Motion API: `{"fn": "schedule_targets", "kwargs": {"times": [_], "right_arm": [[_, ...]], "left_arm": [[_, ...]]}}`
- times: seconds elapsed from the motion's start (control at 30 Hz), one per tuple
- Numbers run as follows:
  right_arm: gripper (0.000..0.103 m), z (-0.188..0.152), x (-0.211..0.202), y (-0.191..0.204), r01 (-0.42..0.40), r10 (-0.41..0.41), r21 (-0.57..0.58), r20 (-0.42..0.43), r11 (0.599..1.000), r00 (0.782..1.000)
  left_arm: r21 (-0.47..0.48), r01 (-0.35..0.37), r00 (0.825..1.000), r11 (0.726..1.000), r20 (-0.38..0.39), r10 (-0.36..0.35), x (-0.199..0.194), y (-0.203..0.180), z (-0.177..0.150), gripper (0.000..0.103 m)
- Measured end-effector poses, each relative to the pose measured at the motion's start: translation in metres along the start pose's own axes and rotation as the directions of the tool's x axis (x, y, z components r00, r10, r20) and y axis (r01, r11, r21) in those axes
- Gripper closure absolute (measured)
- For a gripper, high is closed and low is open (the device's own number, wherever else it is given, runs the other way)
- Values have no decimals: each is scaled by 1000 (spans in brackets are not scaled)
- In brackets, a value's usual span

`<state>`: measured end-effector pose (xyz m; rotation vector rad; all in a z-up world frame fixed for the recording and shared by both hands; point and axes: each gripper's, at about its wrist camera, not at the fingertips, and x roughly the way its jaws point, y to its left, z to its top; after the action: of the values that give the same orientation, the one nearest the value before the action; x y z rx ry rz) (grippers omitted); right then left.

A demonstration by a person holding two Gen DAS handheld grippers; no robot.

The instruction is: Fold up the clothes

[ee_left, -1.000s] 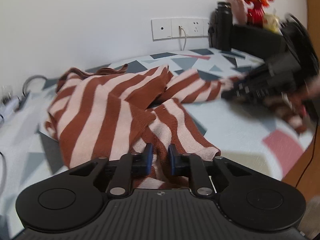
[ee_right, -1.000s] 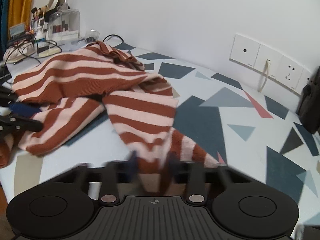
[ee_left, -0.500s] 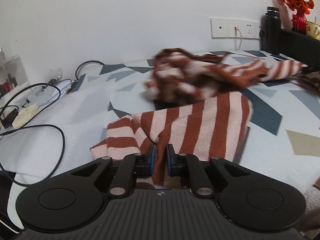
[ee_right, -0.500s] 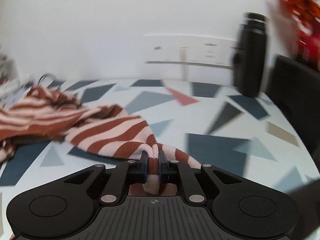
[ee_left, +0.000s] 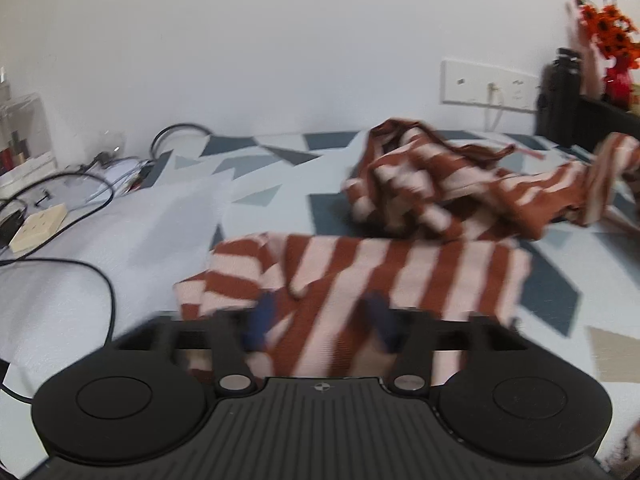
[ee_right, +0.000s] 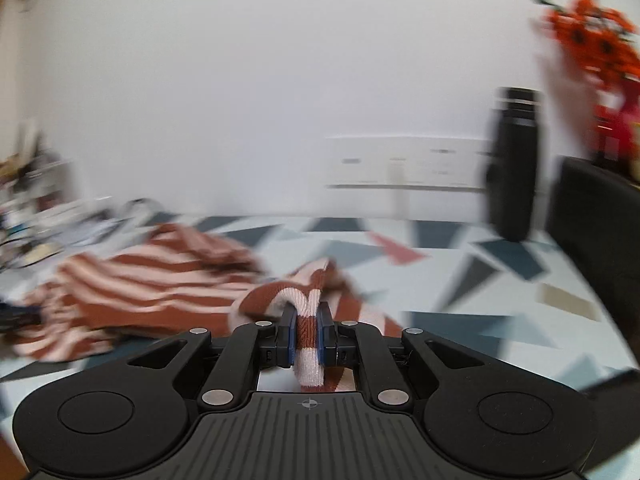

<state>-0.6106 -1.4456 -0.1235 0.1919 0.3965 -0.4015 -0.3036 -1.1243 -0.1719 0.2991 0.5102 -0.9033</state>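
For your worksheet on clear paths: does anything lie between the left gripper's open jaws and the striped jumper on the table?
Nothing visible does. The left gripper has just been opening, and the striped jumper lies directly under and between its jaws. The cables stay off to the left on the table.

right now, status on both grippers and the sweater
Left gripper just opened, fabric loose between pads. Right gripper shut on sweater edge. Sweater half spread, rest bunched. Cables lie left of it.

Soft, even, bright light; fisheye bending with dark corners; motion blur throughout, heaviest in right wrist view.
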Motion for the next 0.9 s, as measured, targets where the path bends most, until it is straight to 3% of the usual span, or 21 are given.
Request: {"fn": "schedule_targets", "kwargs": {"times": [0.13,0.23,0.27,0.4,0.5,0.63,0.73,0.77,0.83,0.9], "right_arm": [[93,-2,21,28,-117,112,-66,-73,991,991],[82,-9,35,43,-177,160,-109,-149,978,976],[76,-8,33,47,-183,165,-118,-148,976,975],[66,5,12,52,-189,179,-123,-88,974,980],[61,26,-9,41,-182,181,-101,-18,978,983],[56,49,-14,25,-143,143,-86,-13,986,990],[47,45,9,26,-141,131,-102,-99,985,986],[47,41,20,27,-143,128,-103,-134,984,983],[48,29,41,32,-142,118,-114,-194,983,974],[65,18,60,33,-130,100,-127,-222,983,970]], "left_arm": [[8,89,996,996,13,-89,-19,-17,8,31],[34,152,988,988,-20,-151,-18,-35,9,26],[55,160,987,986,-37,-158,-15,-42,8,23],[137,142,987,980,-89,-131,6,-66,1,23],[143,116,991,983,-83,-105,20,-72,2,22],[102,111,992,989,-79,-103,32,-68,8,24],[70,123,991,990,-64,-119,32,-61,8,50],[61,124,991,990,-58,-121,31,-58,9,64],[55,127,991,990,-48,-124,25,-50,9,74],[80,104,994,991,-26,-102,16,-46,9,82]]}}
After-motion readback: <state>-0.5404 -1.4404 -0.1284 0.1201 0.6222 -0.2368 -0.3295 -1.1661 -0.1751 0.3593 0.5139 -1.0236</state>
